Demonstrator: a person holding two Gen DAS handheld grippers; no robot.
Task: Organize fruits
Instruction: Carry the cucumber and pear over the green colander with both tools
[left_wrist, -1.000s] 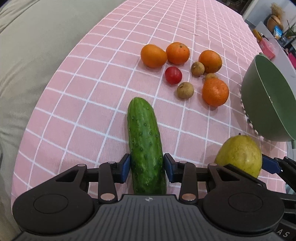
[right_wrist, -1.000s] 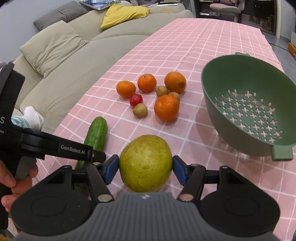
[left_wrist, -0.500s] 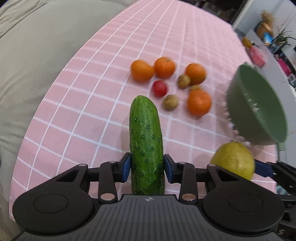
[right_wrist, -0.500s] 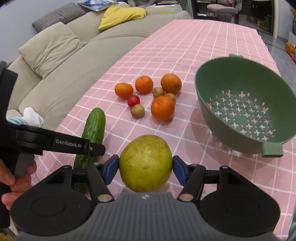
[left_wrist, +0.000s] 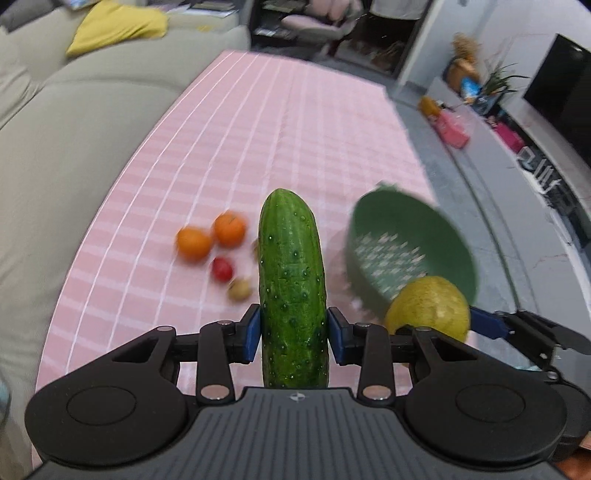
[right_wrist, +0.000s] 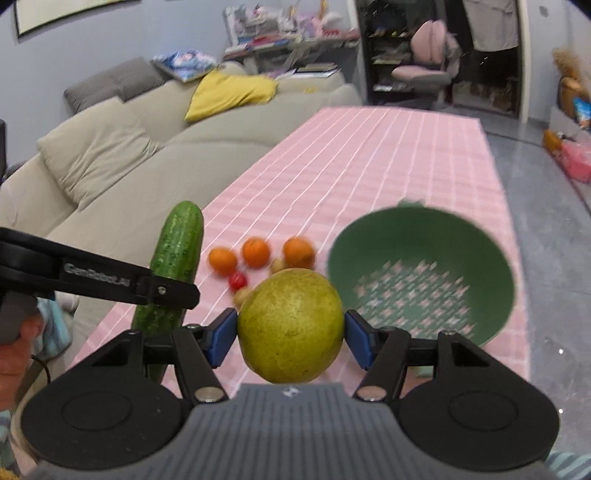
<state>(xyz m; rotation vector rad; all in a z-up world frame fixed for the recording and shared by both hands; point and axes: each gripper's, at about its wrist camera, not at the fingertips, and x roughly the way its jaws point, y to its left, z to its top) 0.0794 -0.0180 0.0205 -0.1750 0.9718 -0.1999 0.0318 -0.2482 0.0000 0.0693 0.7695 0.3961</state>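
Observation:
My left gripper (left_wrist: 293, 336) is shut on a green cucumber (left_wrist: 291, 284), held off the pink checked tablecloth (left_wrist: 258, 147) with its tip pointing away. In the right wrist view the same cucumber (right_wrist: 175, 266) rises at the left. A yellow-green pear (right_wrist: 291, 325) sits clamped between the blue pads of my right gripper (right_wrist: 290, 338), also lifted; that pear (left_wrist: 428, 310) shows at the right of the left wrist view. The green colander (right_wrist: 424, 284) stands on the cloth ahead and right. Several oranges (right_wrist: 255, 253), a red tomato (right_wrist: 237, 280) and small brown fruits lie in a cluster beyond.
A beige sofa (right_wrist: 110, 166) with a yellow cushion (right_wrist: 229, 92) runs along the table's left side. A grey floor (right_wrist: 546, 221) and a low shelf with clutter lie to the right. A hand (right_wrist: 14, 350) holds the left gripper's handle.
Both grippers have risen from the table with the cucumber and the pear and tilted up, so the room beyond shows. The fruit cluster and colander now look smaller and lower.

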